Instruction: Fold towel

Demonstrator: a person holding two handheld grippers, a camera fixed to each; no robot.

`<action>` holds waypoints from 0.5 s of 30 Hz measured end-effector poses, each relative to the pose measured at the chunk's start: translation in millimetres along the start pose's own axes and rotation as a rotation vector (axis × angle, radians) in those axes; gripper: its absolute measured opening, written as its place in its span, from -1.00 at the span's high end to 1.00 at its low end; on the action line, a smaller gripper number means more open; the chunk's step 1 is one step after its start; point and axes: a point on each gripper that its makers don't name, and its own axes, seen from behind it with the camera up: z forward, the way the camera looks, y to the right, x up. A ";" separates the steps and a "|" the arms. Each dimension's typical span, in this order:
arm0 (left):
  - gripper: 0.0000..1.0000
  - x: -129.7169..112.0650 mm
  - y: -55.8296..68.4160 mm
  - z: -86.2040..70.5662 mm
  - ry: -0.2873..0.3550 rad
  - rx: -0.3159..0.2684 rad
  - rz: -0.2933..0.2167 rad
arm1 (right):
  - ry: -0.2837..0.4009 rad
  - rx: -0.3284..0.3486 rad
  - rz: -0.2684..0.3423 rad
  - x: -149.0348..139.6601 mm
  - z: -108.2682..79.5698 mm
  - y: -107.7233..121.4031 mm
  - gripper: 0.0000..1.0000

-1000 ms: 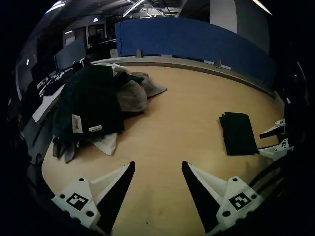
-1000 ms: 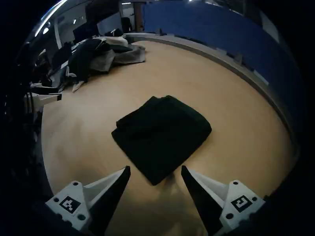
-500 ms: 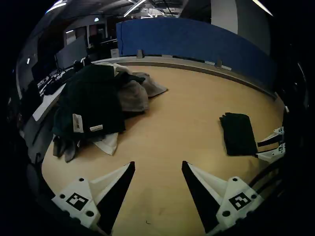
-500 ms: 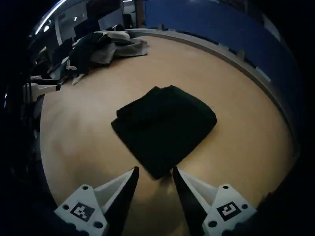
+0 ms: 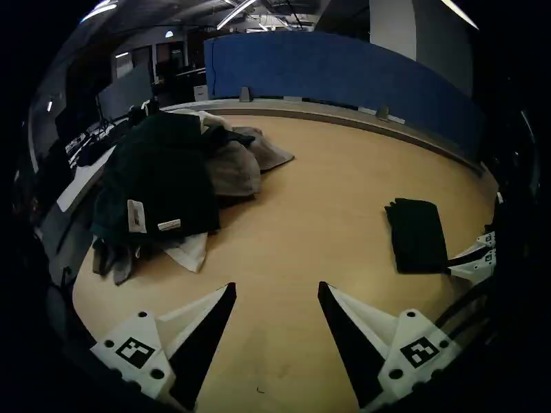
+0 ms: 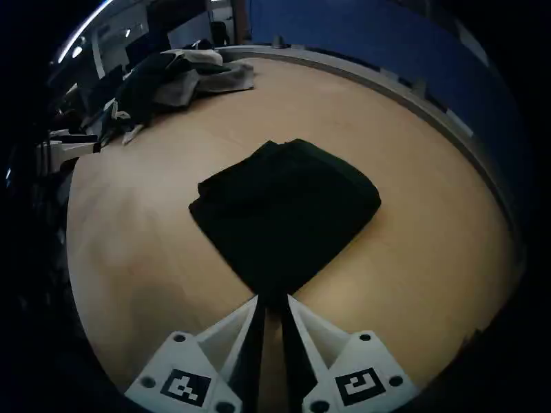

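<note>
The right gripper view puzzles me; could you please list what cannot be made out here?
Right gripper view: whether the right gripper pinches the folded towel; its corner disappears between the almost closed fingers.
Left gripper view: that gripper is cut off at the dark right edge.
Both views: the clothes pile is too dark to tell its pieces apart, and it hides the table behind it.

Towel point(image 6: 286, 206) near corner hidden inside right hand-held gripper point(image 6: 273, 304); clothes pile point(image 5: 165, 179) lower layers buried.

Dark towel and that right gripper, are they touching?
Touching. The right gripper view shows the right gripper with its jaws pinched on the near corner of the dark towel.
</note>
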 end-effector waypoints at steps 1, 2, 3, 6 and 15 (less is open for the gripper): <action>-0.76 0.2 0.0 0.1 0.000 0.000 0.000 | 0.000 -0.002 0.001 0.1 0.3 0.4 0.79; -0.76 0.5 -0.1 0.2 0.001 0.000 -0.001 | 0.001 -0.004 0.002 0.3 0.5 0.7 0.85; -0.76 0.7 0.0 0.4 0.001 0.000 -0.001 | 0.001 -0.006 0.003 0.4 0.7 1.0 0.88; -0.76 1.1 0.2 0.9 0.001 0.000 -0.001 | -0.001 -0.007 0.007 0.6 0.6 1.0 0.92; -0.77 1.1 1.5 1.1 0.002 -0.002 0.001 | 0.014 -0.006 0.006 5.5 -2.6 1.4 0.94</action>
